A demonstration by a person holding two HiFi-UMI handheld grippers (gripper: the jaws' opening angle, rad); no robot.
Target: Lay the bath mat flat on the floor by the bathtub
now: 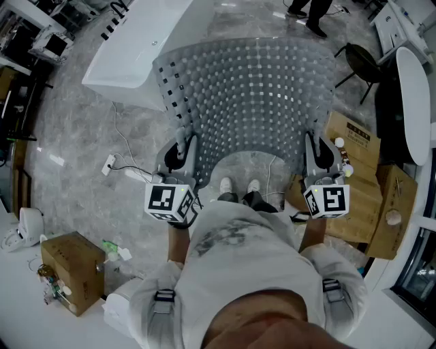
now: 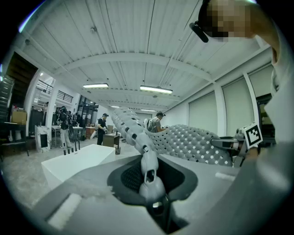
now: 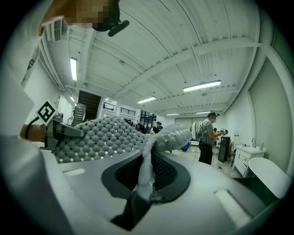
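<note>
A grey perforated bath mat (image 1: pixel 252 95) hangs spread in the air in front of the person, above the marble floor. My left gripper (image 1: pixel 182 162) is shut on its near left corner and my right gripper (image 1: pixel 315 162) is shut on its near right corner. In the left gripper view the mat's edge (image 2: pixel 138 133) runs up out of the pinched jaws of the left gripper (image 2: pixel 152 186). The right gripper view shows the mat (image 3: pixel 105 135) clamped in the right gripper (image 3: pixel 143 181). The white bathtub (image 1: pixel 136 48) stands on the floor at the upper left, beyond the mat.
Cardboard boxes (image 1: pixel 361 184) are stacked at the right, another box (image 1: pixel 71 269) at the lower left. A power strip with cable (image 1: pixel 109 164) lies on the floor left of the person's feet. A black chair (image 1: pixel 364 61) and a person's legs (image 1: pixel 313 13) are at the far right.
</note>
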